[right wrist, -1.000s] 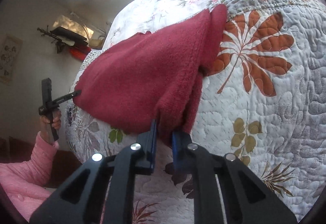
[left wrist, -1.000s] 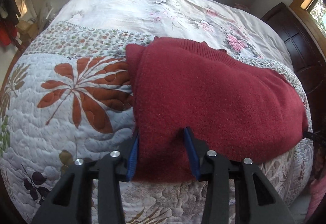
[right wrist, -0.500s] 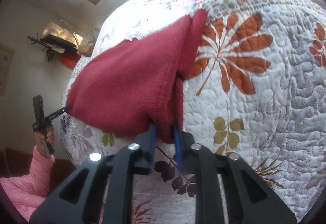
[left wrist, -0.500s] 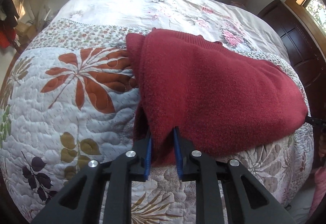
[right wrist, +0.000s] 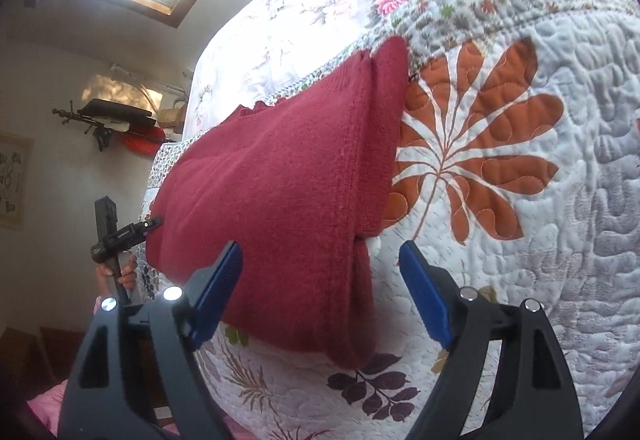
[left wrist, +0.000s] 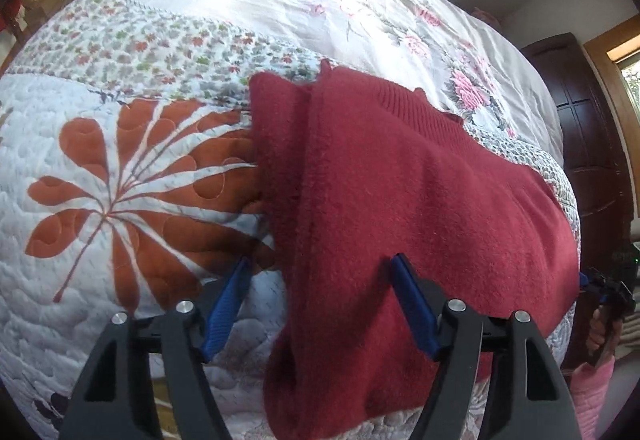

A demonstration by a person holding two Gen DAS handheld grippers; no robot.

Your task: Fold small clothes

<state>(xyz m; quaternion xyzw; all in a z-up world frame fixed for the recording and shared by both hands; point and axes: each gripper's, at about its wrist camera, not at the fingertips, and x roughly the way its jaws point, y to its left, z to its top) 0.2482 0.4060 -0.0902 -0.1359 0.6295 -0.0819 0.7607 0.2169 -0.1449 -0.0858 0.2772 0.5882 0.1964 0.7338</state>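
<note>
My left claw (left wrist: 320,280) and my right claw (right wrist: 320,264) both gape wide, gripping nothing, each astride a near corner of the red sweater (left wrist: 400,179) lying folded on the quilt (left wrist: 120,179), whose lower layers and far sleeve I cannot see.

We carry two black grippers, left gripper (left wrist: 320,280) and right gripper (right wrist: 320,264), each with blue ribbed pads (left wrist: 412,308), triangular cut-outs and silver screws (right wrist: 173,293). We wear a pink sleeve (left wrist: 592,396).
</note>
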